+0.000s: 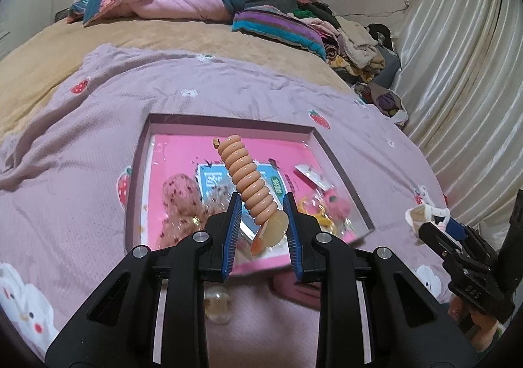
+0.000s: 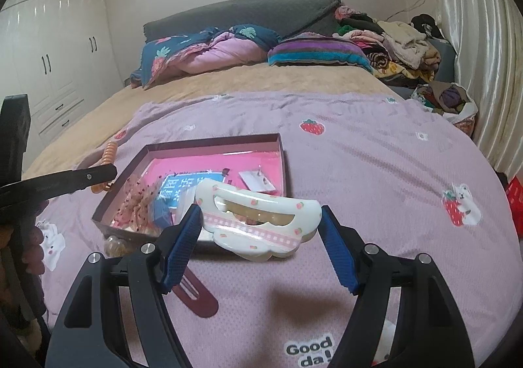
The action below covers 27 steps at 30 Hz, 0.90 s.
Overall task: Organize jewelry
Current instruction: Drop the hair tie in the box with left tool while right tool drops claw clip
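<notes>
Lower the left gripper [image 1: 261,214] over a bare patch of the box [image 1: 340,158] on the bed before letting go; its jaws pinch a peach spiral hair tie [image 1: 245,178], coiled and glossy, above the box. The right gripper [image 2: 261,230] holds a white hair claw [image 2: 258,220] between its jaws, seemingly just short of the box.
</notes>
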### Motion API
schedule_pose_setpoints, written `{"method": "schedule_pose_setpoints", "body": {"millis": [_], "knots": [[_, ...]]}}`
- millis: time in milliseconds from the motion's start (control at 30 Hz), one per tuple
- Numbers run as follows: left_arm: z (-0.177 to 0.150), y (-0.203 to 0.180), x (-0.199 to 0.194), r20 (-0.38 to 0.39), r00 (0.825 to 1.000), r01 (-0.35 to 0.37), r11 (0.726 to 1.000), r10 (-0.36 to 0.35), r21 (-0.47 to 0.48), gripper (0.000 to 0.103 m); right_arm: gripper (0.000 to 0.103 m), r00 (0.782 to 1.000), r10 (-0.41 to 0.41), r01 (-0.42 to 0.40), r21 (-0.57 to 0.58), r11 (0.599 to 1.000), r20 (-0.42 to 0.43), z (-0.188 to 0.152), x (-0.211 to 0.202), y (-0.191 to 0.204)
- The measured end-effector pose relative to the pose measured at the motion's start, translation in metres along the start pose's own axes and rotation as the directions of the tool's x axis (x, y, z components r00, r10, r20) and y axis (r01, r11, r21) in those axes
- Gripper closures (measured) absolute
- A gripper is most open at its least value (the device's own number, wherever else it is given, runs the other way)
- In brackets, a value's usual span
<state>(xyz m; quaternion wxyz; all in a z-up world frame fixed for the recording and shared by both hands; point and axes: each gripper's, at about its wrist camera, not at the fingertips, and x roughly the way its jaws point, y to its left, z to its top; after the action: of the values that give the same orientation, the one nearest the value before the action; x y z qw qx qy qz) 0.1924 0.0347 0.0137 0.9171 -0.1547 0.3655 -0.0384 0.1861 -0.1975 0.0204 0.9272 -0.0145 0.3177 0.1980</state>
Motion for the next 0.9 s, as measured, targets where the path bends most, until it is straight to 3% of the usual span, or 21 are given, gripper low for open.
{"method": "schedule_pose_setpoints", "body": {"millis": [533,900], "knots": [[0.008,0.049,0.020,-0.016,0.998,-0.058,0.995,0.057,-0.078,0.085,0.032,1.000,0.014,-0.013,-0.045,0.999,0.021,0.036,0.030,0.016],[0.010,0.058,0.041,-0.043,0.996,-0.079,0.994,0.076,-0.070,0.084,0.032,0.998,0.061,-0.062,-0.081,0.995,-0.015,0.058,0.069,0.035]]}}
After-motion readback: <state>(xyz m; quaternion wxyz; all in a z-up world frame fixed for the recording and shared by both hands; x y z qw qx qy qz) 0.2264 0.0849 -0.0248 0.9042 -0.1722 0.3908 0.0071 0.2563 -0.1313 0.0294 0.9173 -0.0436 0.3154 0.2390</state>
